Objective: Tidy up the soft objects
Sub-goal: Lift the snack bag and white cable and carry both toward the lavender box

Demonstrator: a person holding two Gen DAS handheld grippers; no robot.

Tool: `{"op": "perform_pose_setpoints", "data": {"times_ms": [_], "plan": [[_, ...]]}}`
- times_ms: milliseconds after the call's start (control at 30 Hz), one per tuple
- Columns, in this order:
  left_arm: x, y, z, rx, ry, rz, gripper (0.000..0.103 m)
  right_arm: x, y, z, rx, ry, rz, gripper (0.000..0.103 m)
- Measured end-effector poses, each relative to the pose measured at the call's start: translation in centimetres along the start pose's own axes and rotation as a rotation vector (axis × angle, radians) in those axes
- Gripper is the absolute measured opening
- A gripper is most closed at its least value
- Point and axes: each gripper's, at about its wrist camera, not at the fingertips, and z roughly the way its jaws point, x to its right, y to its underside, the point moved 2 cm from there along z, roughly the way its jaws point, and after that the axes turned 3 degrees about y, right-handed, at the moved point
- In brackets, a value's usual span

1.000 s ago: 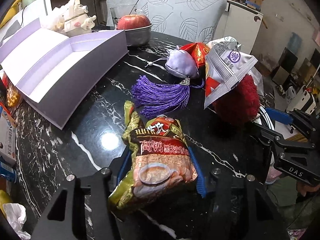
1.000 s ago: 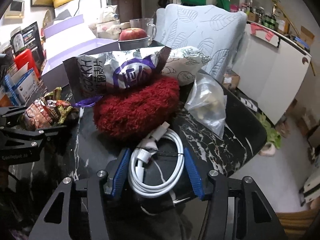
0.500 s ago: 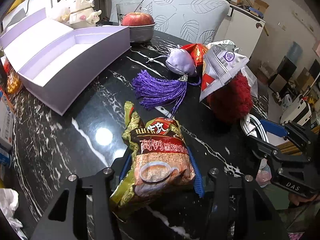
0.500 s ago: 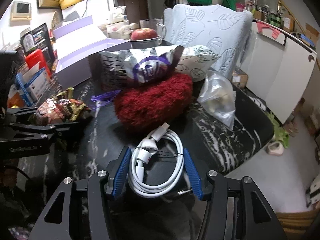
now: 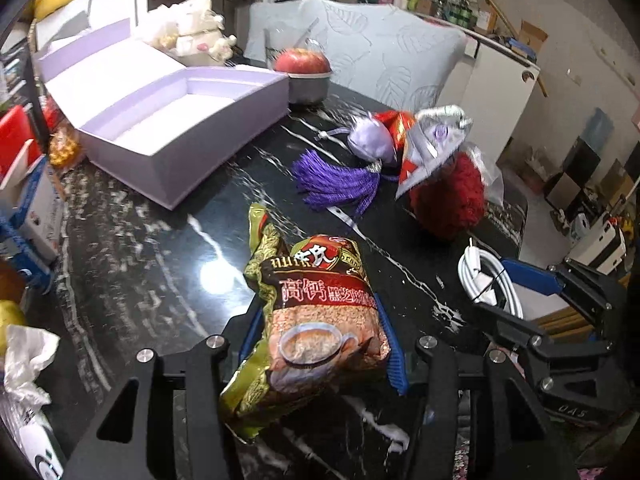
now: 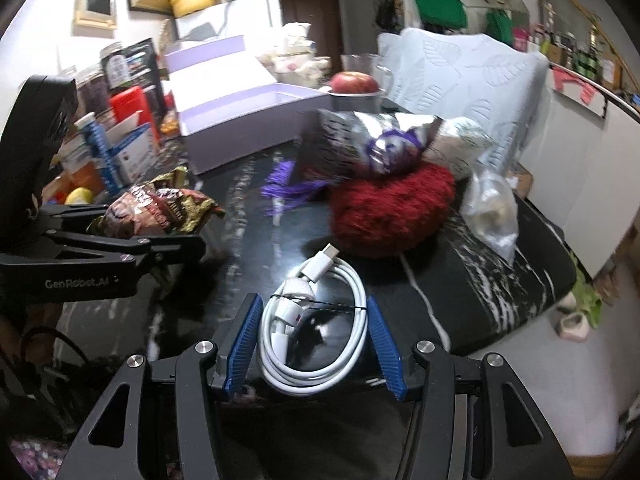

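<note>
A green and brown cereal bag (image 5: 320,312) hangs above the black marble table (image 5: 152,280), with my left gripper (image 5: 318,314) shut on it. A coiled white cable (image 6: 316,320) sits between the blue pads of my right gripper (image 6: 312,316), which is shut on it just above the table. In the right wrist view the left gripper (image 6: 132,240) and its bag (image 6: 156,208) show at the left. In the left wrist view the right gripper (image 5: 520,284) and cable (image 5: 488,280) show at the right. A red fluffy item (image 6: 392,208) lies beyond, under a silver snack packet (image 6: 372,148).
An open lilac box (image 5: 172,120) stands at the back left. A purple tassel (image 5: 340,184) with a lilac pouch (image 5: 372,144) lies mid-table. An apple in a metal bowl (image 5: 304,68) is behind. A clear plastic bag (image 6: 492,208) sits near the right edge. Boxes (image 6: 116,148) crowd the left side.
Both grippers have risen a little and drawn back from the pile, each carrying its load. The box and the pile now look farther off. Neither grip has changed.
</note>
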Motion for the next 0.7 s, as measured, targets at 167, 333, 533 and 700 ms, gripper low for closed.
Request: {"op": "perform_pose_setpoints", "data": {"times_ms": [167,333,533,700], "plan": [[-0.6,-1.1,-2.8,0.074,-0.035,-0.018,0.05,-1.2,-1.4,-1.1,0.042,-0.035,-0.051,0.054],[-1.1,-2.6,-5.7,0.164,-0.066,-0.018,0.05,-2.1,-3.6,-2.4,0.098,-0.065,-0.09,0.054],[-1.5,-4.8,-8.5,0.256,-0.089,-0.007,0.05,-3.1,-6.7,-4.3,0.196,-0.088,-0.143,0.054],[-2.3,-6.8,-10.3,0.326,-0.108,0.002,0.05,-4.1,-9.7,-5.2,0.263,-0.113,-0.181,0.054]]}}
